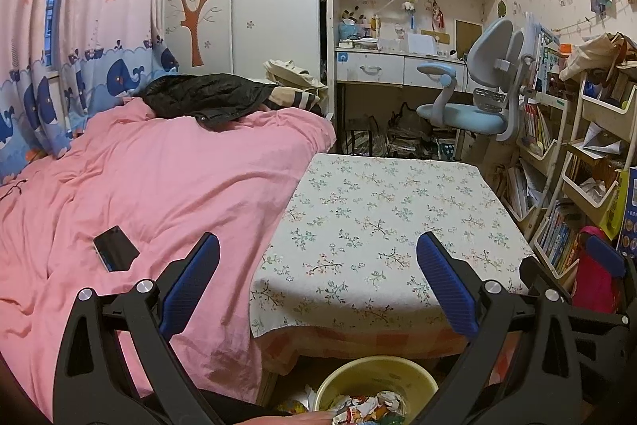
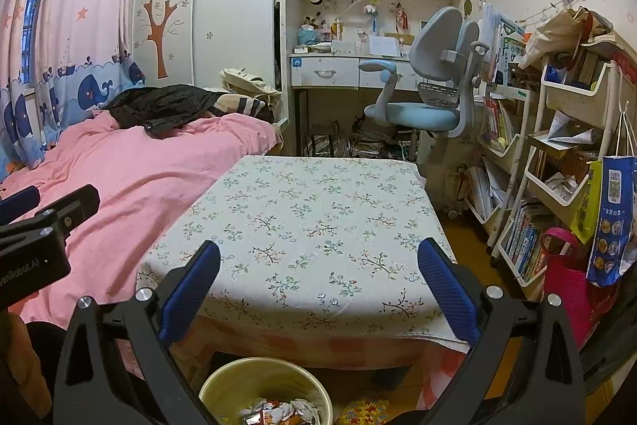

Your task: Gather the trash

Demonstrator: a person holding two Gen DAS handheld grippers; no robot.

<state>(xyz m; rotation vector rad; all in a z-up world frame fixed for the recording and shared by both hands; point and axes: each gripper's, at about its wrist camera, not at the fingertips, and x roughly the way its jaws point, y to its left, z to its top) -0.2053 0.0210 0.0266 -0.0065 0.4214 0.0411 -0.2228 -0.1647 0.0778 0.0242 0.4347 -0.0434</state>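
Below the cloth-draped table (image 2: 318, 226), a round yellow bin (image 2: 223, 385) held crumpled wrappers (image 2: 278, 411). Both grippers, left (image 1: 318, 281) and right (image 2: 318, 285), were spread, empty. Only the left view showed a phone (image 1: 115, 247).

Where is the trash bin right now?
The bin sits on the floor at the bottom centre of both wrist views, just in front of the floral-cloth table, with crumpled wrappers inside.

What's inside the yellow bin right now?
The yellow bin holds crumpled wrappers and paper. Anything beneath that top layer is covered; the frame's edge cuts off the bin's near side.
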